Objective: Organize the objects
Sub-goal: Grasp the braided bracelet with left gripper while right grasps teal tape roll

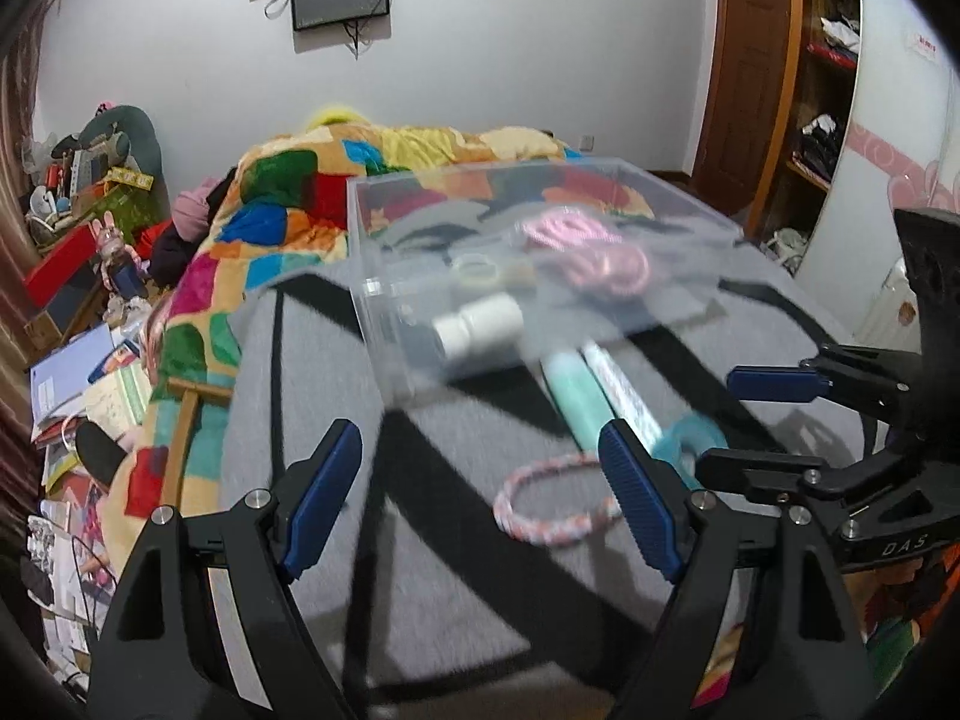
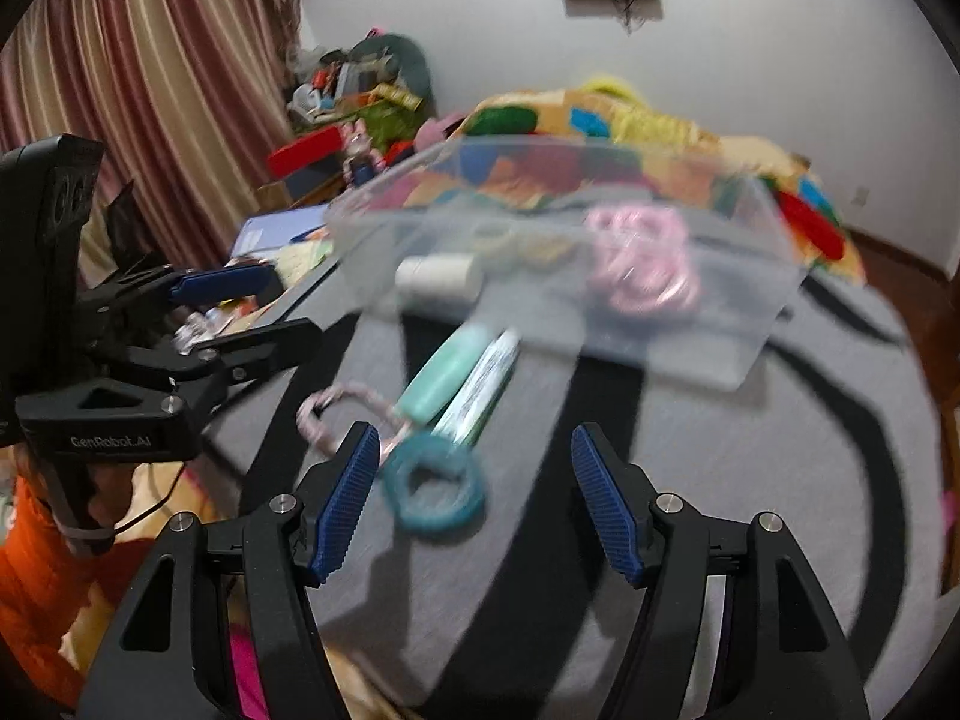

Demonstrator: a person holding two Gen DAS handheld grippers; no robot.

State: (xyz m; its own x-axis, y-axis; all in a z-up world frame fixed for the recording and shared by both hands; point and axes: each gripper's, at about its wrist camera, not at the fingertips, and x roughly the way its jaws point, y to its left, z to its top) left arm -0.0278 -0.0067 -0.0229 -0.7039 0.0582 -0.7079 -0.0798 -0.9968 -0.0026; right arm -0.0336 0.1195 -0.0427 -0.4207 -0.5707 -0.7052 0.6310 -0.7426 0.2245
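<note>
while both views are blurred, we can see our left tool [image 1: 480,495] with its blue pads set well apart and nothing between them, held above the grey blanket [image 1: 420,540] with black bands that covers the near end of the bed; our right tool [image 2: 474,501] also has its pads spread apart and grips nothing

on the grey blanket, toward the middle of the bed, sits a clear plastic box [image 1: 384,306], and inside it we make out a white bottle [image 1: 480,327] lying on its side near the box's front wall, a pink cord bundle [image 1: 585,249] further back, and a pale ring [image 1: 477,270] between them

just outside the box's front wall, on the blanket, a mint green tube [image 2: 447,375] and a printed white tube [image 2: 486,381] lie side by side, touching or nearly so; nearer to us a teal ring [image 2: 435,489] lies by their near ends, just beside the inner face of our right tool's left pad in the right wrist view, and a pink and white braided loop [image 1: 555,507] lies flat beside it, toward the bed's left edge

beyond the box a patchwork quilt [image 1: 288,204] in many colours is heaped at the far end of the bed
</note>
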